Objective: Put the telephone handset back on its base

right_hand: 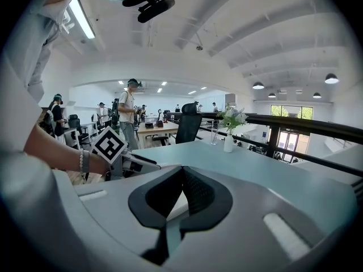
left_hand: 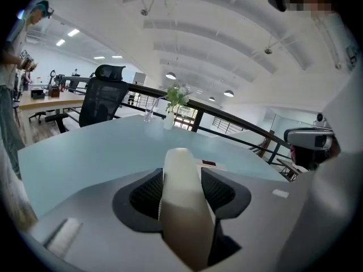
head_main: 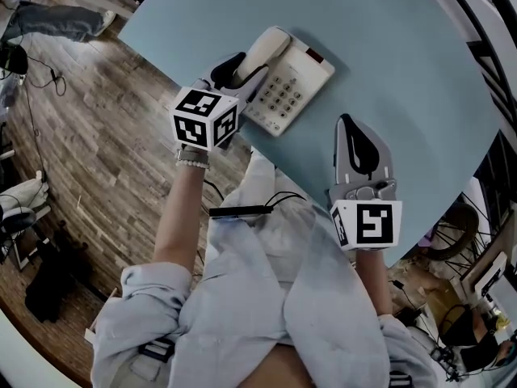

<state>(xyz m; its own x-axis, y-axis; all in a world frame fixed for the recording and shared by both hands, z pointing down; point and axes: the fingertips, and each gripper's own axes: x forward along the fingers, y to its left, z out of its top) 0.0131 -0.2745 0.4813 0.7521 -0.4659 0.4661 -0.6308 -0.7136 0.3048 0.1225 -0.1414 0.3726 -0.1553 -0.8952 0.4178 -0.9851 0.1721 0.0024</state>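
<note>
Currently the left gripper (head_main: 245,71) is clamped across the handset (head_main: 262,51), near its lower end. The handset lies along the left side of the base (head_main: 295,87), in or just above the cradle; full seating cannot be confirmed. The right gripper (head_main: 347,124) hovers over the table (head_main: 420,71), well apart from the base, jaws together and empty.

Handling, as a judgement: the handset looks like a rigid, light, smooth plastic shell. Smooth plastic may slip, so grip the narrow middle shaft, not the rounded ends. The base looks light and may shift if pushed.

The table is a smooth, pale blue top over a wood floor (head_main: 97,111). The room is an open office with a chair (left_hand: 105,95), a vase (left_hand: 173,103) and a railing (left_hand: 238,120).
</note>
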